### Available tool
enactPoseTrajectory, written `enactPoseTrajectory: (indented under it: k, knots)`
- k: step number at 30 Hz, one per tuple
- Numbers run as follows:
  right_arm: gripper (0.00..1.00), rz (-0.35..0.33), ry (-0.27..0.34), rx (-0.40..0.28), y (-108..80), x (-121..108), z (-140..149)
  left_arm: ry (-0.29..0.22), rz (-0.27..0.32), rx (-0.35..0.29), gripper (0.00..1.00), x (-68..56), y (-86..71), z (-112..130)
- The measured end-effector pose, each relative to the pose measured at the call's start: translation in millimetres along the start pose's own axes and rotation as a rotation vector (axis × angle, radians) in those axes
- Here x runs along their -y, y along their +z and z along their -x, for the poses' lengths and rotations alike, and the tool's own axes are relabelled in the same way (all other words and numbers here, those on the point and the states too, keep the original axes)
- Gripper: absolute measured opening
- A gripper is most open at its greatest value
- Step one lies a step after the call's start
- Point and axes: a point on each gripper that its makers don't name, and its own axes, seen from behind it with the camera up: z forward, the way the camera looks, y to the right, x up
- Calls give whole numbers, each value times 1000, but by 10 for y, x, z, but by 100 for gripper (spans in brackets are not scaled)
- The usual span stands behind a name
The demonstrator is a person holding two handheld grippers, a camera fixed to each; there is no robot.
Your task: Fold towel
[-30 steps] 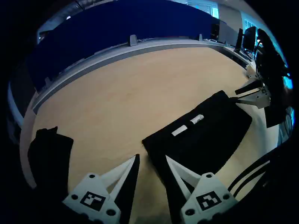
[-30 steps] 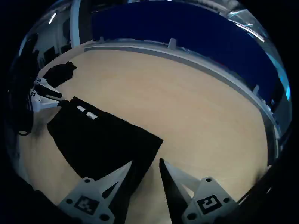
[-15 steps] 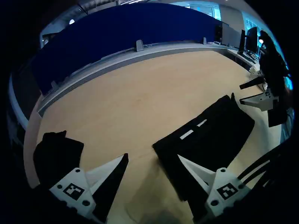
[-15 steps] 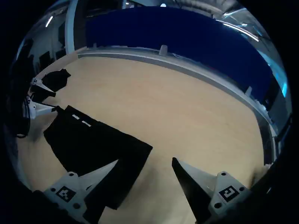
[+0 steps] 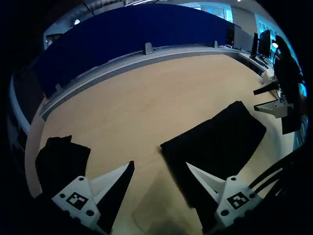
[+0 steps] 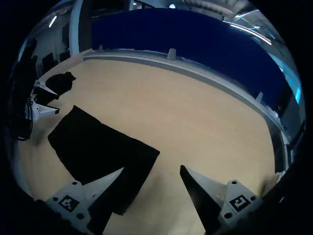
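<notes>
A black towel (image 5: 219, 141) lies folded flat on the pale wood table (image 5: 148, 98). In the left gripper view my left gripper (image 5: 159, 164) stands open just short of the towel's near corner, holding nothing. Beyond the towel's far end the right gripper (image 5: 255, 100) is also open. In the right gripper view the towel (image 6: 98, 149) stretches left and away from my open right gripper (image 6: 152, 169), whose left finger overlaps the near edge. The left gripper (image 6: 58, 103) sits open at the towel's far corner.
A second dark cloth (image 5: 60, 160) lies bunched near the table's left edge, seen again as a dark cloth (image 6: 58, 82) in the right gripper view. A blue partition (image 5: 129, 31) with a grey rail runs along the back. Monitors (image 5: 261, 39) stand at far right.
Both grippers went from shut on the towel's edge to open and drew back slightly. The top layer has settled flat, covering the white tags that showed before.
</notes>
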Motion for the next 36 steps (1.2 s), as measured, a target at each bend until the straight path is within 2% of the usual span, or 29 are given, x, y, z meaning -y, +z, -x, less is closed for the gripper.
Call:
enactPoseTrajectory:
  k: [8, 21, 27, 36]
  knots:
    - [100, -13, 15, 2, -172, 78, 140, -5, 4, 5, 87, -94, -160, 145]
    - [100, -11, 32, -11, -559, 170, 337, -48, 15, 29, 87, -314, -488, 549]
    - [100, -21, 30, -4, -613, 195, 396, -72, 6, 30, 87, -305, -563, 607]
    - [100, -91, -11, 11, -615, 339, 441, -101, -30, 27, 87, -227, -760, 723]
